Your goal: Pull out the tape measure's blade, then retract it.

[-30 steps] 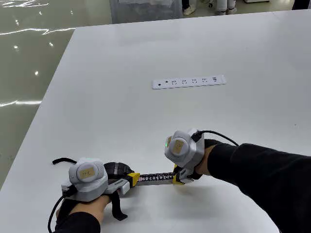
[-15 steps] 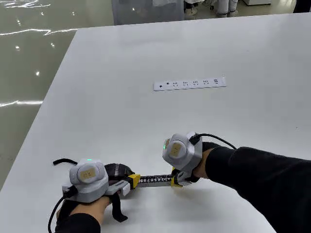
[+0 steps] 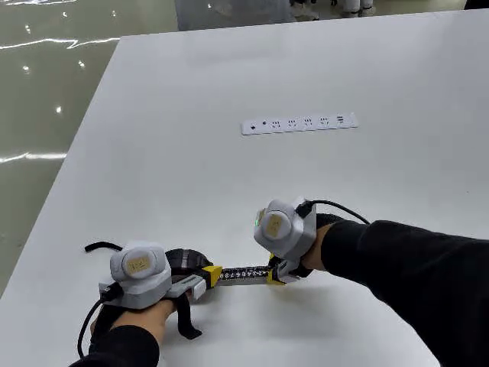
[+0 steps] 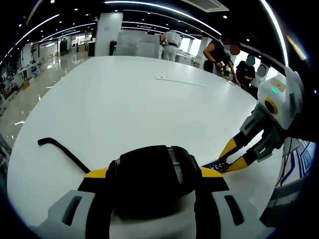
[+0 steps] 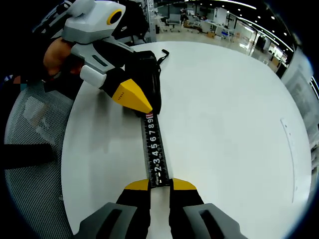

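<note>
Bright, even overhead light, no hard shadows. Glossy grey-green floor (image 3: 38, 84) has white glare streaks. Matte white tabletop (image 3: 191, 176) nr blown out, faint soft shadow under person's black sleeve (image 3: 412, 275). Left gripper view: ceiling light strips (image 4: 149, 5) bend w/ fisheye, black rubbery tape measure case (image 4: 149, 179) slightly soft. Right gripper view: dark numbered tape blade (image 5: 155, 154) digits crisp, edges warped.

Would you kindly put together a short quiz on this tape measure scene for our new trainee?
1. True or false: the left gripper is open, clear of the tape measure case.
2. What does the right gripper pinch? A a screwdriver; B the blade; C a cup.
3. Fill in: farther up the table lies a white ____.
Key: 1 false, it is shut on the case. 2 B. 3 power strip.
</note>
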Action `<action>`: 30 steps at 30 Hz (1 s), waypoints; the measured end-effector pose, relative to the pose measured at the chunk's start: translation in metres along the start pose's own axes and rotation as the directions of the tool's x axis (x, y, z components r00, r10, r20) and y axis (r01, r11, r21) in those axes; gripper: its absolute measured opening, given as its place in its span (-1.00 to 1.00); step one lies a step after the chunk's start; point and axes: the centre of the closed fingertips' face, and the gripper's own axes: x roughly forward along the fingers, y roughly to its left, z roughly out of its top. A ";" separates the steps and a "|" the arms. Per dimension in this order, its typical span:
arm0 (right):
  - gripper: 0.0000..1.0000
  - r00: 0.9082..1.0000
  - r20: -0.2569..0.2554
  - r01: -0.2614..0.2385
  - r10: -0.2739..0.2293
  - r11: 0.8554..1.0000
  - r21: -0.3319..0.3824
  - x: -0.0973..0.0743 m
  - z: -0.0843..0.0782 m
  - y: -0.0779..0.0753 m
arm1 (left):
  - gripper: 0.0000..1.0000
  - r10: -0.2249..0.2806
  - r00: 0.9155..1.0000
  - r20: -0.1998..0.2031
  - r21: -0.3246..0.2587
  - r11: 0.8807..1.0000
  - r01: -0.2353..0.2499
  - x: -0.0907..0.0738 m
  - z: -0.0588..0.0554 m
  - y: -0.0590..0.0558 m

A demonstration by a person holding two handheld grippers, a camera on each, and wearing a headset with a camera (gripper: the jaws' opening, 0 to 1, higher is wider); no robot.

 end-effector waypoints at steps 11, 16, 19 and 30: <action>-0.82 1.000 0.006 -0.011 0.010 1.000 0.021 0.001 0.002 0.000 | 0.25 -0.002 1.000 -0.002 -0.002 1.000 0.002 0.000 0.000 0.000; -0.82 1.000 0.008 -0.013 0.013 1.000 0.020 0.001 0.004 0.000 | 0.25 -0.002 1.000 -0.003 -0.003 1.000 0.002 0.000 0.000 0.000; -0.82 1.000 0.010 -0.014 0.014 1.000 0.021 0.001 0.004 0.001 | 0.25 -0.002 1.000 -0.003 -0.003 1.000 0.002 0.000 0.000 0.000; -0.82 1.000 0.019 -0.017 0.017 1.000 0.022 0.003 0.009 0.001 | 0.25 -0.006 1.000 -0.008 -0.004 1.000 0.006 0.000 0.000 0.000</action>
